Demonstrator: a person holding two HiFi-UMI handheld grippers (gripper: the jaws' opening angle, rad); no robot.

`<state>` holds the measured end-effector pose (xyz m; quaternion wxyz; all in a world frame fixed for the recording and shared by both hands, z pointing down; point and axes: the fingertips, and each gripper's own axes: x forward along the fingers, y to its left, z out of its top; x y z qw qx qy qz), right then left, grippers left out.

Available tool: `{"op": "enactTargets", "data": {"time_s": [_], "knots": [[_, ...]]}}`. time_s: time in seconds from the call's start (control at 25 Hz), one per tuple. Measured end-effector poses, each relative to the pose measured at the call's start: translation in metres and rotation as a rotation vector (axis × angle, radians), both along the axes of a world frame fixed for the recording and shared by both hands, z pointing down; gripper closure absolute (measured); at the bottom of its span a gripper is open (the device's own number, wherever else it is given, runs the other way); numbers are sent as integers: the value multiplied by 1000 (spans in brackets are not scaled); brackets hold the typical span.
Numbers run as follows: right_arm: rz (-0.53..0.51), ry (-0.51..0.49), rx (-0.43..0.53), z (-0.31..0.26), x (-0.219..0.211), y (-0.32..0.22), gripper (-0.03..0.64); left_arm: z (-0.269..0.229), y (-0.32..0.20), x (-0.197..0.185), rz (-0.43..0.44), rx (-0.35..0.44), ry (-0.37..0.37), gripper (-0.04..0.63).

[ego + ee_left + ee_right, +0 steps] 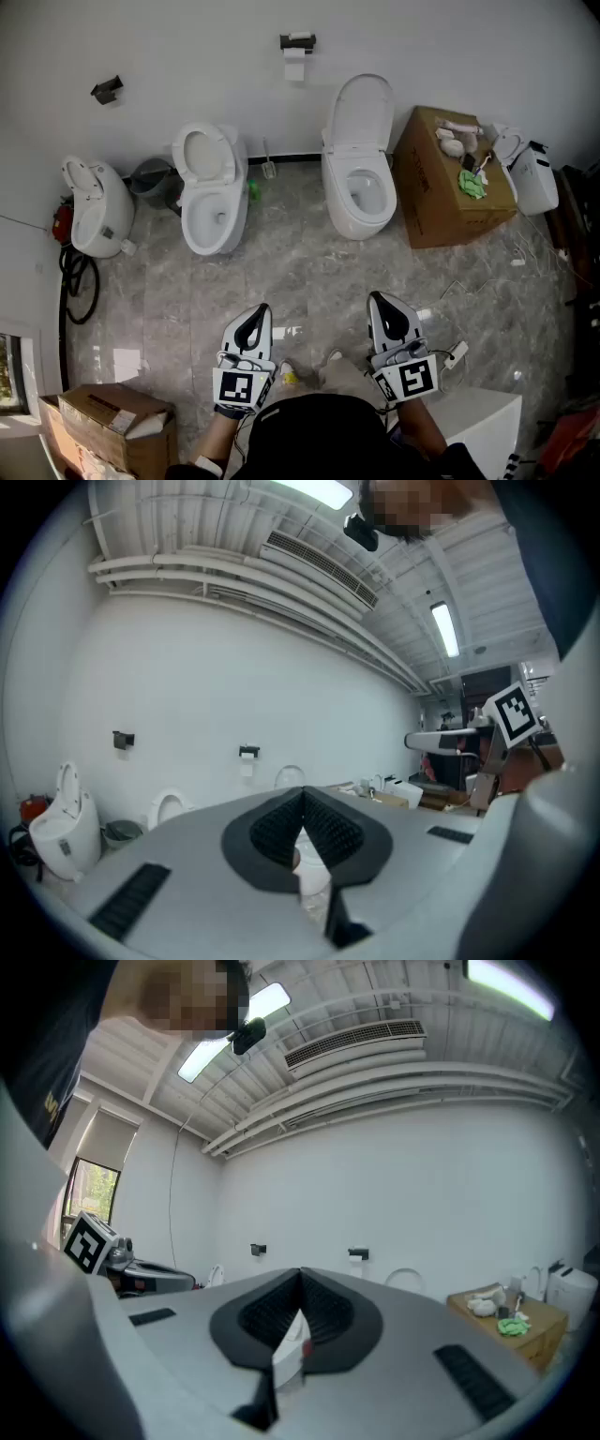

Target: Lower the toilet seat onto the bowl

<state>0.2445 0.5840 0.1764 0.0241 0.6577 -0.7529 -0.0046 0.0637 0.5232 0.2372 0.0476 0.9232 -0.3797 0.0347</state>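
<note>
Both grippers shut and empty, well apart from the toilets.
At bottom centre, the left gripper (255, 314) and right gripper (382, 305) have their jaws pressed together, gripping nothing. The toilet seat (361, 111) stands upright against the wall at upper centre-right, above its bowl (364, 192). A second toilet (214, 192) sits to its left and a cardboard box (441, 206) to its right.

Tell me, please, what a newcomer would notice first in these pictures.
Three toilets stand in a row against the white wall, lids raised: the left toilet, the middle toilet and the right toilet. A brown box stands just right of the right toilet. At the bottom of the head view, the left tool and the right tool are both shut and empty, far from the toilets.
</note>
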Motion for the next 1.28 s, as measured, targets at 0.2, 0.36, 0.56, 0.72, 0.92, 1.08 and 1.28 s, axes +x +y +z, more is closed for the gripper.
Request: {"op": "enactTargets", "data": {"time_s": [0.2,0.36,0.56,0.72,0.92,1.08,1.28], "knots": [[-23,8,13,-10,-23,30,621,-21,23,-28,-56,5,27,584],[-6,13,16,-16,-18,50,621,-31,46,-7,0,21,35,584],[-22,-33,17,-13,-8,72,620,-36,68,21,52,37,40,584],[-3,-27,31,-15,4,83,620,-36,79,30,50,41,36,584],[4,-31,34,-14,23,84,620,-39,80,32,13,46,29,584],[21,-47,39,-11,39,81,446,-38,84,34,-16,50,28,584],[36,-58,71,-14,51,77,267,-36,81,33,-43,42,22,584]]}}
